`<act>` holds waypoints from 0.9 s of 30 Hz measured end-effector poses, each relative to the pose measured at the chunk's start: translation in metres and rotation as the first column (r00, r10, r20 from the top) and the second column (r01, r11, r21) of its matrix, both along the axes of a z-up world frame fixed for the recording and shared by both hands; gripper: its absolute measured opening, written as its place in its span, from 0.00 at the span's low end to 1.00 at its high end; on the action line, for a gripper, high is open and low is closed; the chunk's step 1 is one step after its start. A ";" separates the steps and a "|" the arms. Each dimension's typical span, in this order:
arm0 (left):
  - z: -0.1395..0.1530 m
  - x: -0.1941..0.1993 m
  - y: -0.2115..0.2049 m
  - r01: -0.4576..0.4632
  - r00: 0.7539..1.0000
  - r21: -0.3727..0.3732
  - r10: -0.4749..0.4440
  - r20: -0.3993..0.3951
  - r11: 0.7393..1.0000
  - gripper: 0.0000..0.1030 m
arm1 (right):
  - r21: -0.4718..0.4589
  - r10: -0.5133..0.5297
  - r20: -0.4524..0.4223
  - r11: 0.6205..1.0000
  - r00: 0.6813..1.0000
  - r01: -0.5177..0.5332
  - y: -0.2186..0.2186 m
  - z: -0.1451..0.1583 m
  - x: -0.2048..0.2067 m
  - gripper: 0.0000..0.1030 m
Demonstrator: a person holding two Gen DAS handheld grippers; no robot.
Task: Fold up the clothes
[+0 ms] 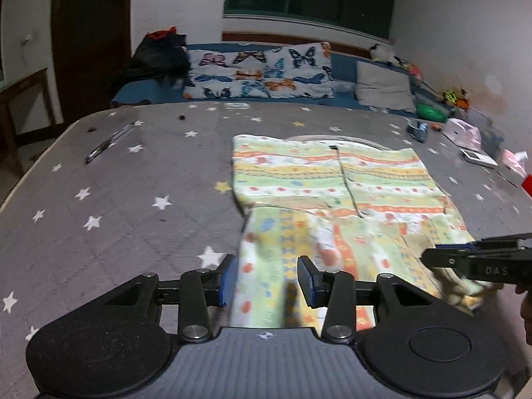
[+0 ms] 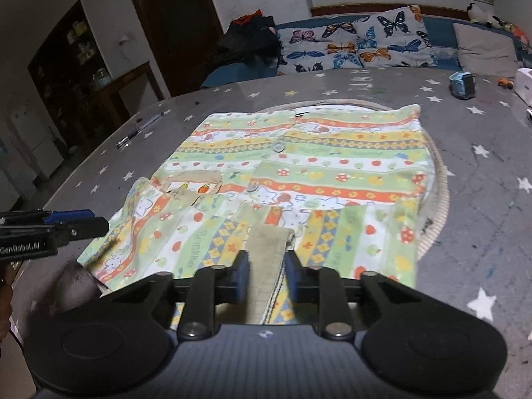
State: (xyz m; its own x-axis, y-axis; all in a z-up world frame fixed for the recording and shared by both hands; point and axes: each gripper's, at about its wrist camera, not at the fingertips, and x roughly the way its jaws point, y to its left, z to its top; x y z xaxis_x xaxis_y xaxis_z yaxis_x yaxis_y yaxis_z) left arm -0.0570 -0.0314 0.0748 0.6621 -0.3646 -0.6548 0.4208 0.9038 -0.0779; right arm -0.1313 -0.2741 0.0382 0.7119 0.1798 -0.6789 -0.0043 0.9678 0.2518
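**Both grippers at the near hem of a patterned shirt**

A small shirt (image 2: 299,179), striped in green, orange and yellow with little cartoon prints, lies spread on the grey star-patterned counter (image 1: 109,179), partly over a round pale mat (image 2: 440,199) whose rim shows past its right side. The shirt's near part is folded up over itself, so the stripes there run across those of the upper part. A clear button (image 2: 277,147) sits on the front placket.

The left gripper (image 1: 267,281) hangs over the near left corner of the shirt. Its blue-padded fingers (image 1: 229,279) stand apart with cloth lying between them, and the pads do not press on it: it is released. The cloth there is blurred.

The right gripper (image 2: 266,276) is at the near edge towards the other side. Its fingers are drawn close on a beige ribbed cuff (image 2: 269,249) of the shirt and look clenched on it.

Well off to the left on the counter lies a pen (image 2: 141,129). At the far right stand a blue roll of tape (image 2: 460,84) and a white box (image 2: 524,81). Behind the counter runs a blue sofa (image 1: 139,89) with butterfly cushions (image 1: 259,69), a grey cushion (image 1: 384,84) and a dark heap of clothing (image 1: 159,56).
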 end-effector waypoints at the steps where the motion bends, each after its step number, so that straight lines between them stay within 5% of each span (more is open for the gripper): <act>1: 0.000 0.001 0.001 -0.005 1.000 -0.004 0.004 -0.002 1.000 0.42 | -0.010 0.003 0.002 1.000 1.000 -0.003 0.002 0.000 0.001 0.08; 10: -0.001 0.013 0.002 -0.012 1.000 0.000 0.012 -0.006 1.000 0.44 | -0.164 -0.027 0.141 0.985 0.990 0.050 0.004 0.042 -0.011 0.05; 18: 0.002 0.021 -0.020 0.044 0.999 0.015 -0.044 -0.006 0.999 0.39 | -0.222 -0.071 0.078 0.971 0.994 0.086 -0.002 0.018 -0.002 0.08; 27: -0.016 0.036 -0.065 0.111 0.994 0.089 -0.110 -0.016 0.990 0.41 | -0.217 0.053 0.045 0.975 0.998 -0.042 0.013 0.005 0.007 0.13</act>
State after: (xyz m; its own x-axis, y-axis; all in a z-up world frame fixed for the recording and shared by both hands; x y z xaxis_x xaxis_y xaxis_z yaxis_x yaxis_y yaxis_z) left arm -0.0207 -0.0960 0.0590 0.6137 -0.3744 -0.6951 0.5177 0.8556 -0.0038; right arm -0.1246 -0.2612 0.0436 0.7402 0.0672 -0.6690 -0.0590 0.9976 0.0349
